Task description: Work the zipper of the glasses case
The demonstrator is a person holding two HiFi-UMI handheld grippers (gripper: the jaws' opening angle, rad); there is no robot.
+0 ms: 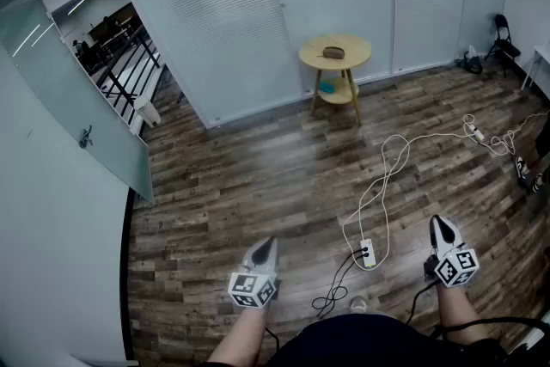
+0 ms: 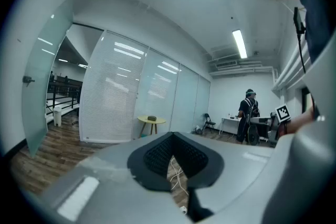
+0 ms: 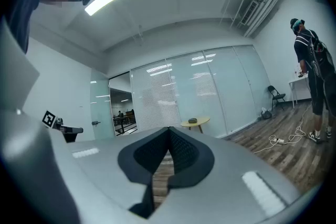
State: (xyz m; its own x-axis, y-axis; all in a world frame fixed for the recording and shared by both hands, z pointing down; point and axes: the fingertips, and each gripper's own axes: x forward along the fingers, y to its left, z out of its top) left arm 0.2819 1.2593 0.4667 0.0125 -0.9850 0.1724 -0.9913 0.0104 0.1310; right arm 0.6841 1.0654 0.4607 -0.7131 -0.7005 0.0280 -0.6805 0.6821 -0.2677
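Note:
The glasses case (image 1: 333, 53) is a small dark oblong lying on a round yellow side table (image 1: 354, 58) far across the room. It also shows small in the left gripper view (image 2: 152, 118) and the right gripper view (image 3: 192, 120). My left gripper (image 1: 268, 244) is low in the head view, shut and empty, its tips (image 2: 172, 136) meeting. My right gripper (image 1: 440, 225) is held level at the lower right, also shut with nothing in it (image 3: 169, 130). Both are far from the case.
White cables and a power strip (image 1: 368, 253) trail over the wooden floor between me and the table. A glass door (image 1: 77, 116) stands open at left. A folding chair (image 1: 504, 43) is in the far right corner. Another person (image 2: 248, 120) stands by a desk at the right.

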